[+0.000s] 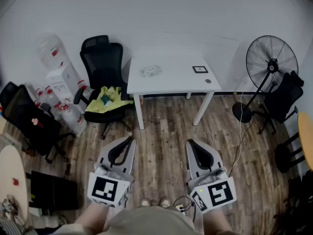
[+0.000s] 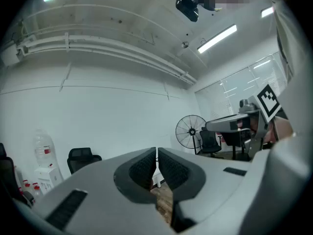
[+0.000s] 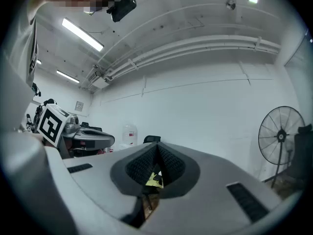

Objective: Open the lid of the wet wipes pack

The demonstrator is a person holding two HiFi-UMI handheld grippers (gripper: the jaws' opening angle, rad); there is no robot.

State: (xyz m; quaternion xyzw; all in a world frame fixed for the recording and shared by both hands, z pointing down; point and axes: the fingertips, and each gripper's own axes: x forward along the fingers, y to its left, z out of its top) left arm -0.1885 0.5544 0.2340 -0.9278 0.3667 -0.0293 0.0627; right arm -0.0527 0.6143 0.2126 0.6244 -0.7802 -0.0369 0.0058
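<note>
Over at 10 o'clock a clear water jug stands by the wall beside a black chair with a yellow cloth on its seat. Nearer, at 7 o'clock, the left gripper is held level over the floor, its fingers closed to a thin slit with nothing between them. The pack lies flat on the white counter at 12 o'clock, a touch left of centre, well apart from both grippers. It looks like a light, soft pouch in slick film that I'd expect to slide or buckle if pushed. The lid is too small to make out from here. My guess is one gripper should pin the pouch's body while the other catches the lid's front lip. At 5 o'clock the right gripper is level too, fingers shut and empty. The counter is smooth and nearly bare, apart from a small dark frame. The room has wood-plank flooring and plain white walls, with a standing fan at 2 o'clock.
</note>
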